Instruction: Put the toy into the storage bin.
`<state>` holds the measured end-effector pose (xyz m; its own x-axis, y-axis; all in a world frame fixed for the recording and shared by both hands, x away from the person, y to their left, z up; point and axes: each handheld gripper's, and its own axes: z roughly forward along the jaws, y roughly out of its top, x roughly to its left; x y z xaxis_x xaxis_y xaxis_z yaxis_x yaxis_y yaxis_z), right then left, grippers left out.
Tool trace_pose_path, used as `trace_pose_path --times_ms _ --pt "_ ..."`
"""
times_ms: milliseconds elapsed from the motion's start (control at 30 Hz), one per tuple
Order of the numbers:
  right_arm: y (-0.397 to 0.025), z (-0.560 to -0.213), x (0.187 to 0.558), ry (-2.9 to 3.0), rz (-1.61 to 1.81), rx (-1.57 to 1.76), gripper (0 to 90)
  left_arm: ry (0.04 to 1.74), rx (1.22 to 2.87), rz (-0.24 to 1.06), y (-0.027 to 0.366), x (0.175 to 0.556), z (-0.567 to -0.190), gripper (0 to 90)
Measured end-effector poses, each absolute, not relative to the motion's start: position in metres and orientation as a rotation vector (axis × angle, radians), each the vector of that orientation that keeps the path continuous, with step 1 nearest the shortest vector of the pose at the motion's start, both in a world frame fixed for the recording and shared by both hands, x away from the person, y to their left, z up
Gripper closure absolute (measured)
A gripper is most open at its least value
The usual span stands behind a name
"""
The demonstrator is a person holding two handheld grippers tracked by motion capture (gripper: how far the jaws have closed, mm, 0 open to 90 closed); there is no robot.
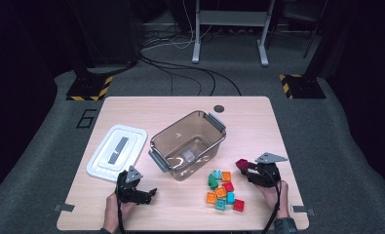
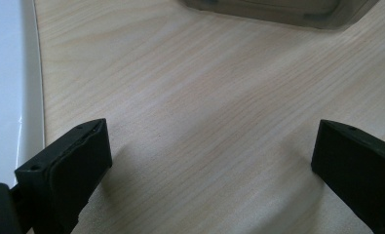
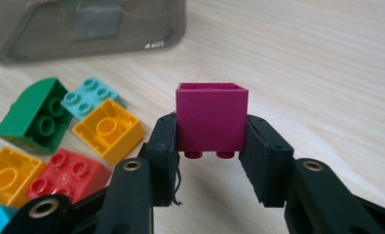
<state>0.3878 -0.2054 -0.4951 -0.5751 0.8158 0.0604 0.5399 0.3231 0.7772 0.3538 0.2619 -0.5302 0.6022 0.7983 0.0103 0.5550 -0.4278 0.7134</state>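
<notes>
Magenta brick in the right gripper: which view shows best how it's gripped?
The right gripper view: the magenta brick sits close up between the right gripper jaws, studs pointing toward the camera. The high view shows it as a small dark-red blob at the gripper's tip.

The left gripper (image 1: 140, 193) lies low by the near table edge with its jaws spread wide, while the right gripper (image 1: 245, 167) is raised, jaws clamped on a magenta block (image 3: 212, 118).

- We see a lab or test room: a pale wooden table (image 1: 190, 109) on grey carpet (image 1: 326, 146), dark surroundings.
- Black cables (image 1: 180, 68) trail across the floor past yellow-black hazard-striped stand bases (image 1: 88, 90).
</notes>
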Motion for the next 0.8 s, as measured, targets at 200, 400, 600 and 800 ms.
trace_pose_path --times_ms 200,400,600,800 --pt "-0.207 -0.482 0.389 2.207 1.133 1.218 58.5 1.064 2.145 0.46 0.262 0.354 -0.53 0.9" --pt "-0.206 -0.465 0.391 2.18 1.137 1.215 58.5 1.063 2.144 0.462 0.262 0.354 -0.53 0.9" --pt "-0.205 -0.452 0.392 2.146 1.159 1.204 58.5 1.064 2.144 0.461 0.262 0.354 -0.53 0.9" --pt "-0.202 -0.441 0.396 2.118 1.176 1.2 58.6 1.062 2.144 0.468 0.261 0.353 -0.53 0.9"
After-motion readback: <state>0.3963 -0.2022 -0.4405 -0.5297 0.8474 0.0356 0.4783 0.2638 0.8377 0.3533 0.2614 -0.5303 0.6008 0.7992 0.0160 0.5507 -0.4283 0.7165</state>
